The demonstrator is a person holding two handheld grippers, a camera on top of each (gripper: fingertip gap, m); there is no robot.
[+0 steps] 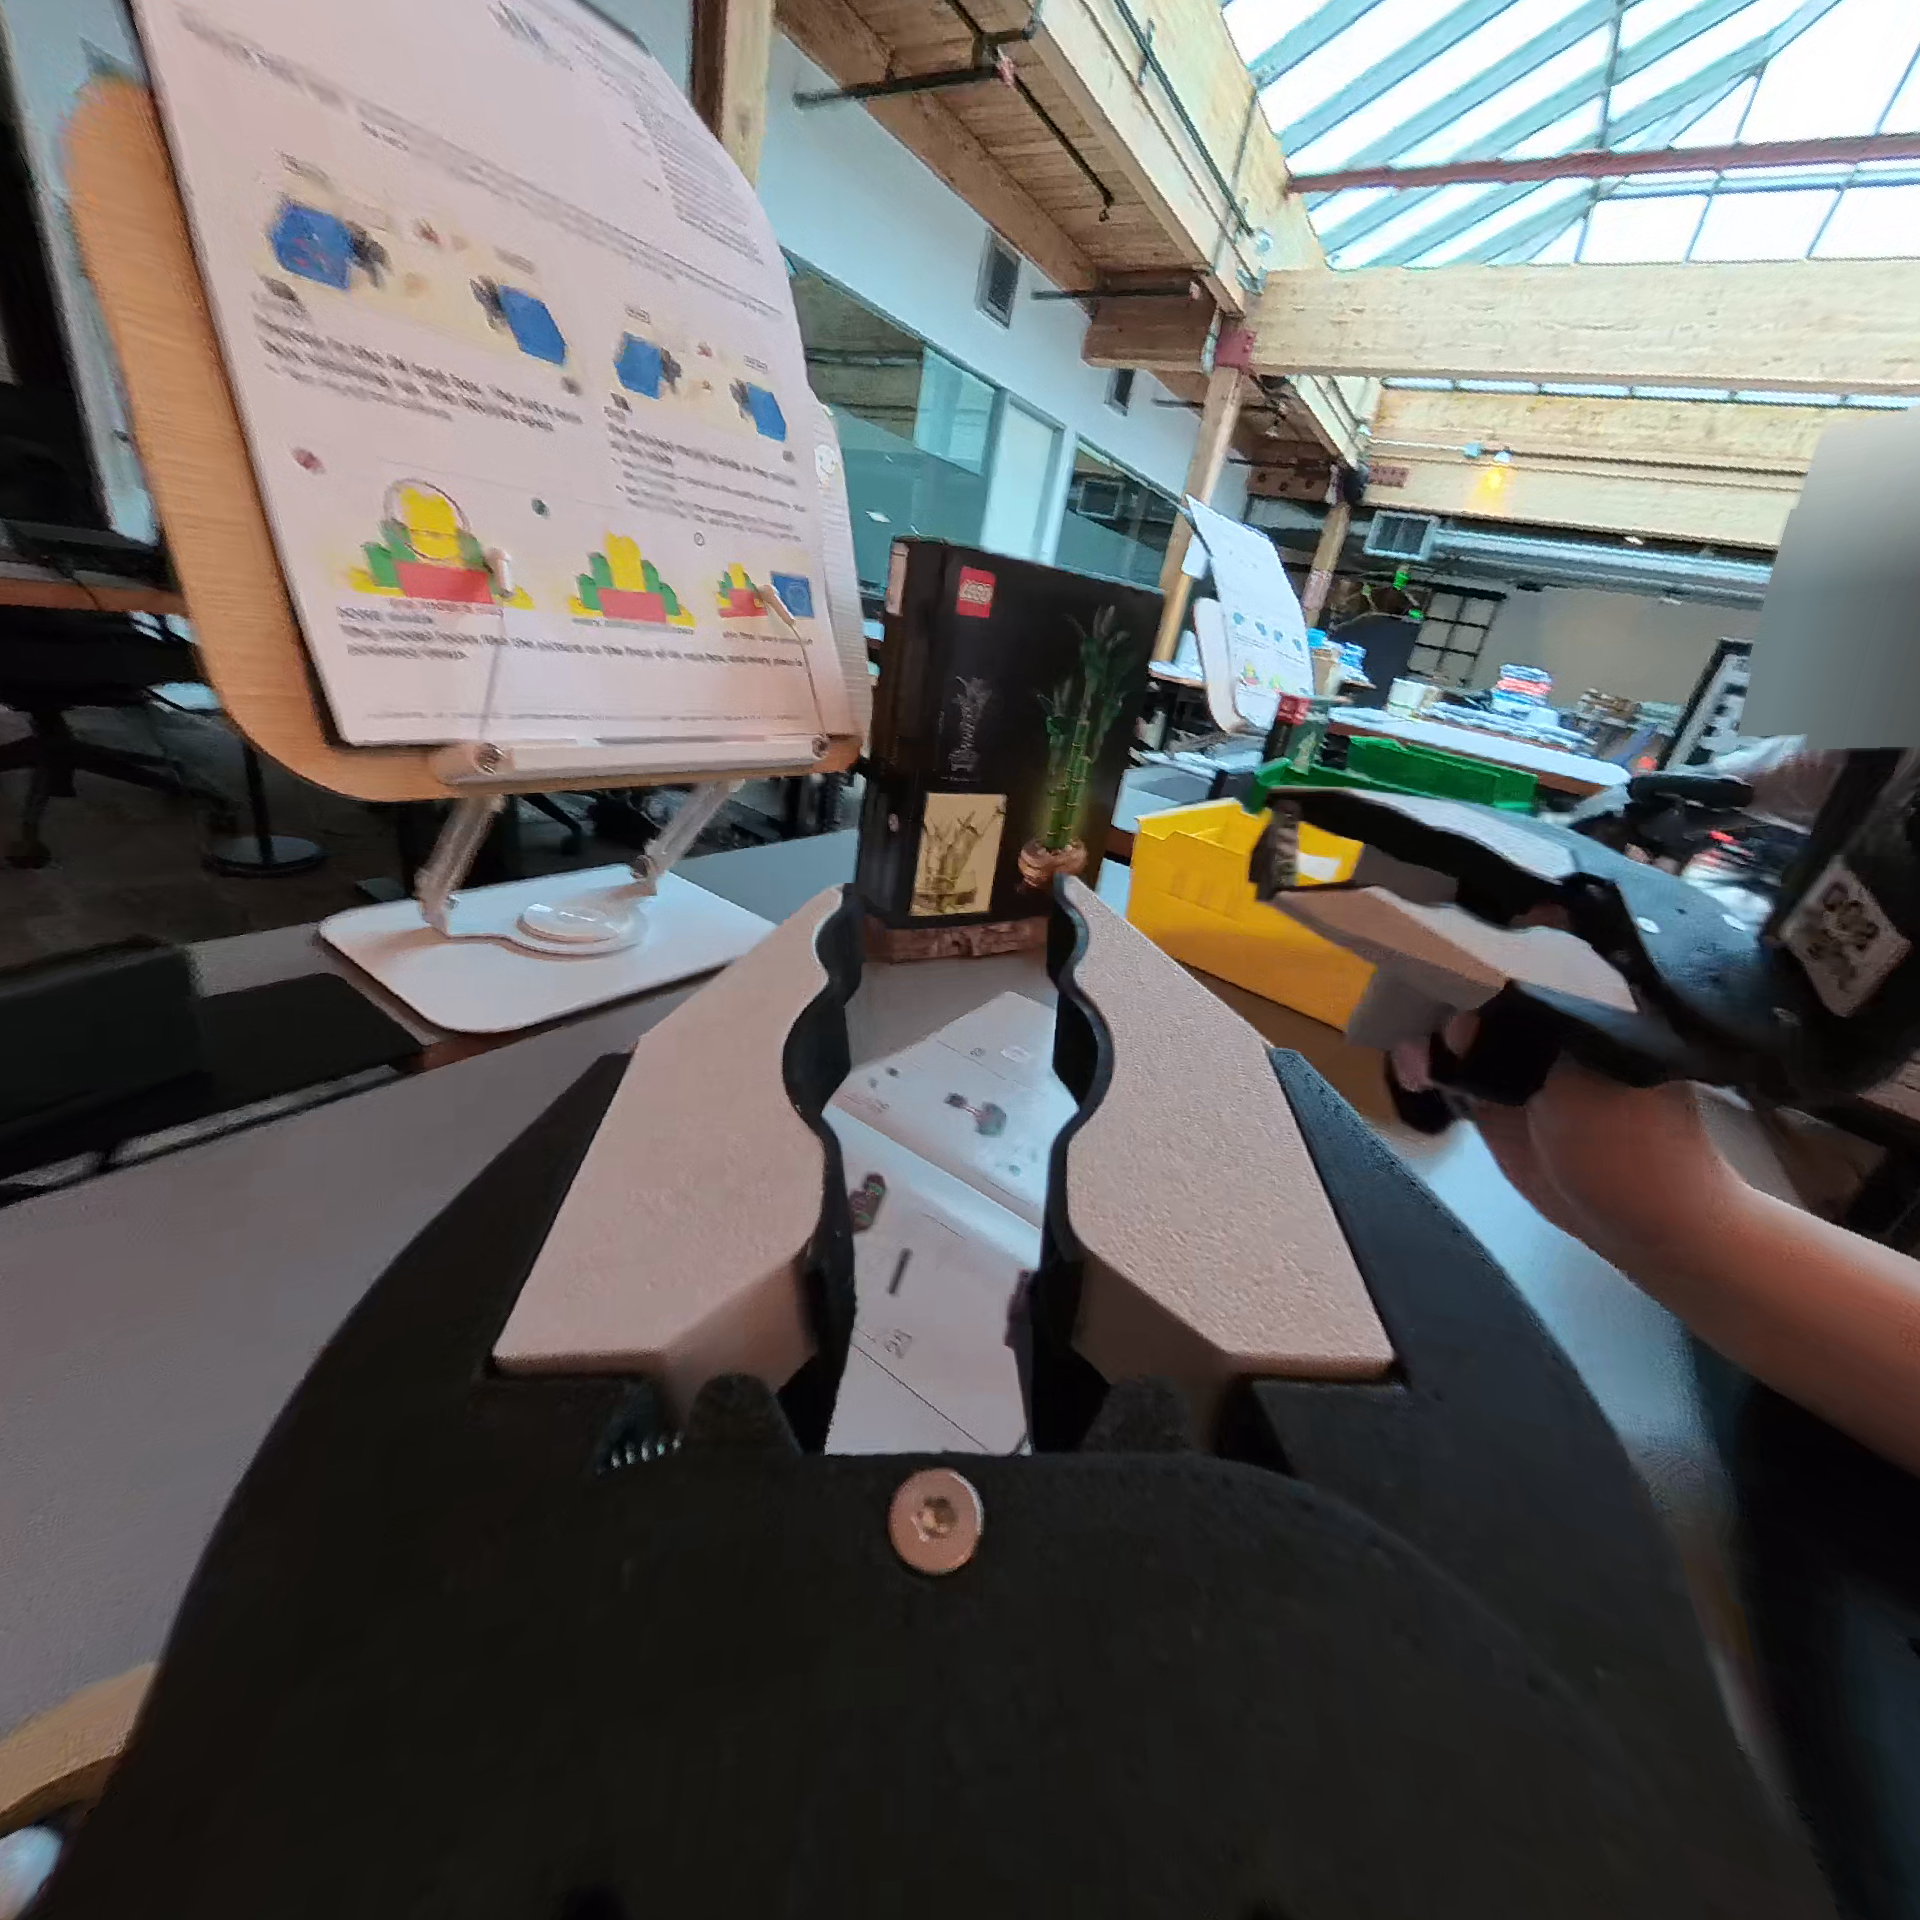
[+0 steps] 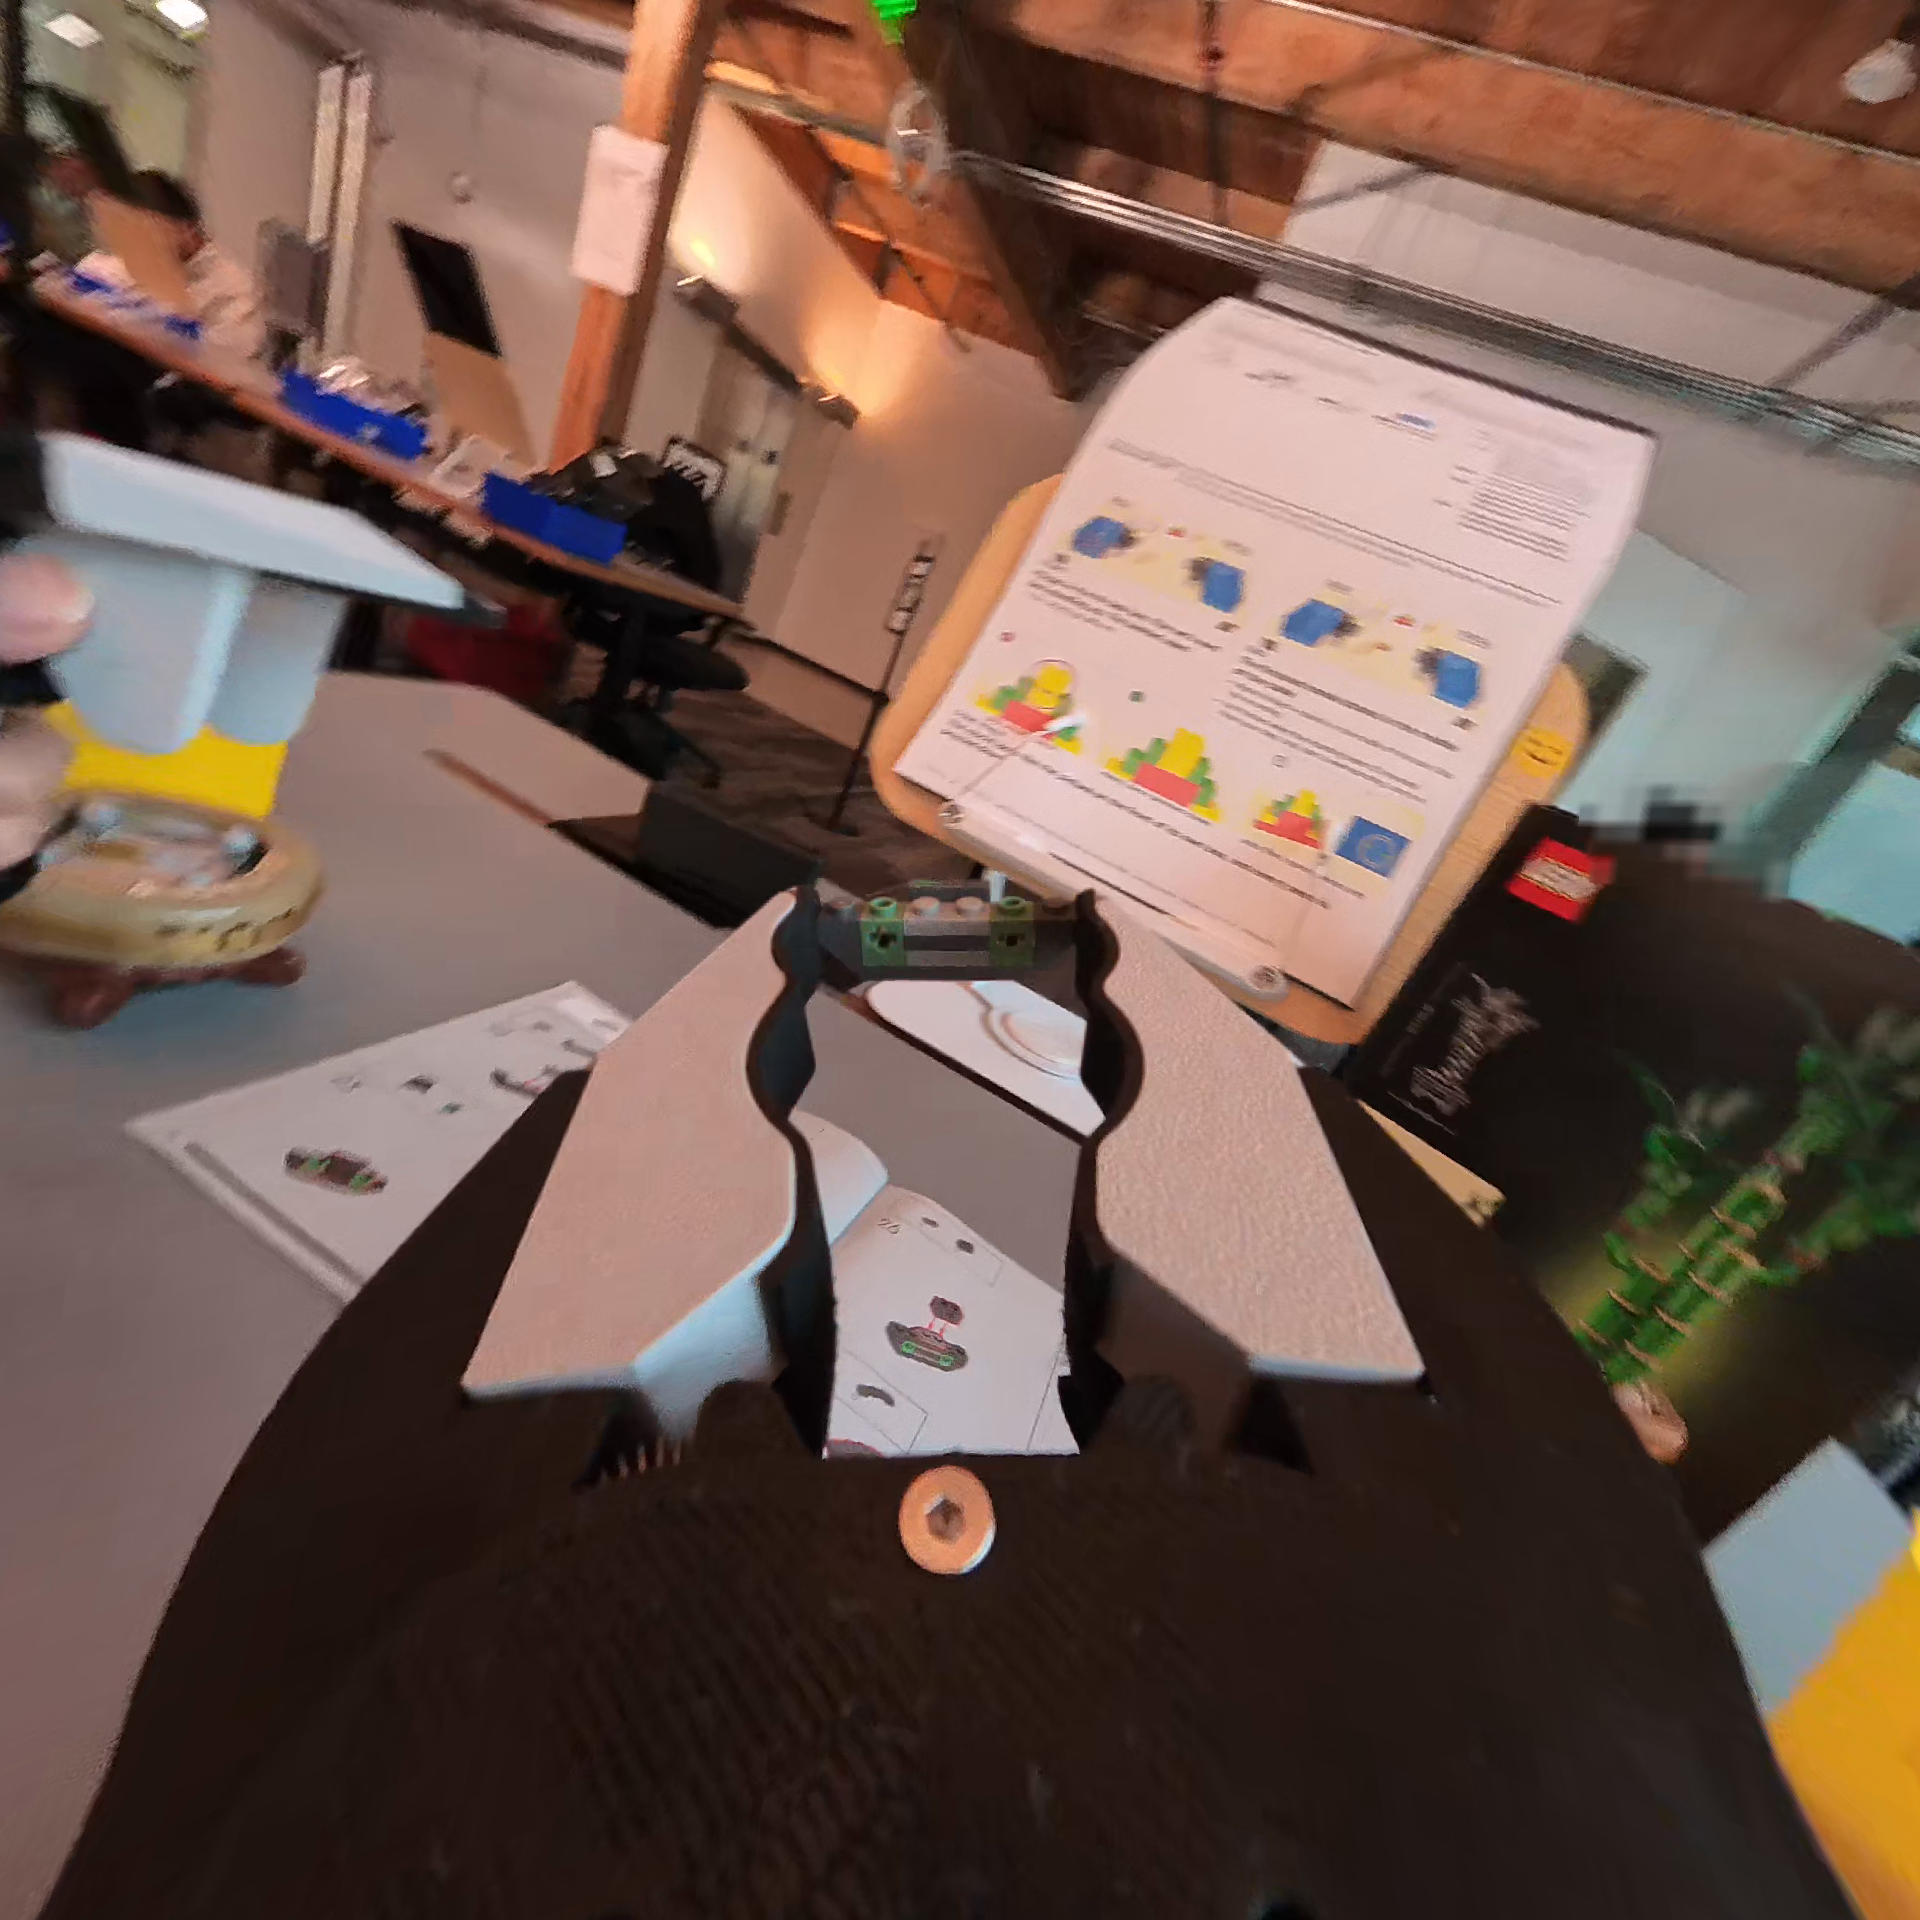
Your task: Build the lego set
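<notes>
My right gripper (image 2: 943,920) is shut on a small dark Lego assembly with green bricks at both ends (image 2: 940,930) and holds it in the air above the grey table (image 2: 156,1351). It also shows in the left wrist view (image 1: 1276,847), held by a hand at the right. My left gripper (image 1: 951,914) is open and empty above the open instruction booklet (image 1: 966,1101); one of its white fingers (image 2: 208,561) shows at the left of the right wrist view. The booklet (image 2: 364,1132) lies flat on the table. A round tan Lego base on dark red feet (image 2: 156,894) stands at the far left.
The black Lego box with a bamboo picture (image 1: 997,727) stands upright behind the booklet, also seen in the right wrist view (image 2: 1662,1091). A wooden stand holding a printed sheet (image 1: 499,416) is to its left. A yellow bin (image 1: 1226,904) sits to the right.
</notes>
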